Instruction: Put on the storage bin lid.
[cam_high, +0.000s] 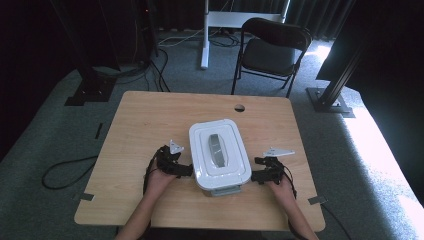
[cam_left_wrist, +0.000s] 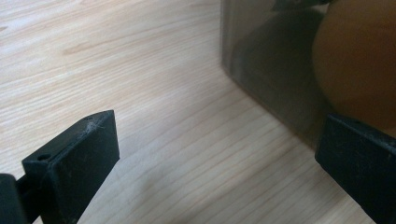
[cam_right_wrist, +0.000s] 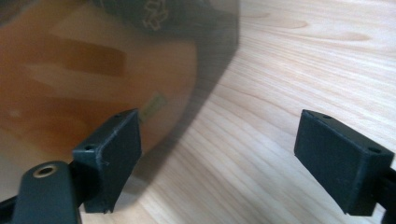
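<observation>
Left tool: the left tool (cam_high: 189, 170) lies low on the surface (cam_high: 150, 120), its tip just beside the left wall of the container (cam_high: 220, 156); its jaws stand wide apart with bare wood between them, released and grasping nothing.
Right tool: the right tool (cam_high: 254, 175) lies at the container's right wall, tip just beside it; its jaws are spread wide, released, with wood grain between them.
Container place: a white-lidded box sits near the middle of the surface, toward the near edge, its long side running from near edge to far edge, between the two tools.
Lid: the white lid (cam_high: 200, 137) carries a grey handle (cam_high: 216, 149) along its middle.
Hard to make out: in the left gripper view the container wall (cam_left_wrist: 261, 65) is smoky and see-through, and an orange rounded mass (cam_left_wrist: 359, 60) behind it is blurred; what it is cannot be told.
Cut off: in the right gripper view the container wall (cam_right_wrist: 93, 60) runs off the top and left edges, and whether the left jaw touches it cannot be told.
Hidden: both hands cover the tool bodies in the high view.
Around: a cable hole (cam_high: 239, 108) sits near the far edge of the surface; a black folding chair (cam_high: 272, 50) stands on the carpet beyond it.
</observation>
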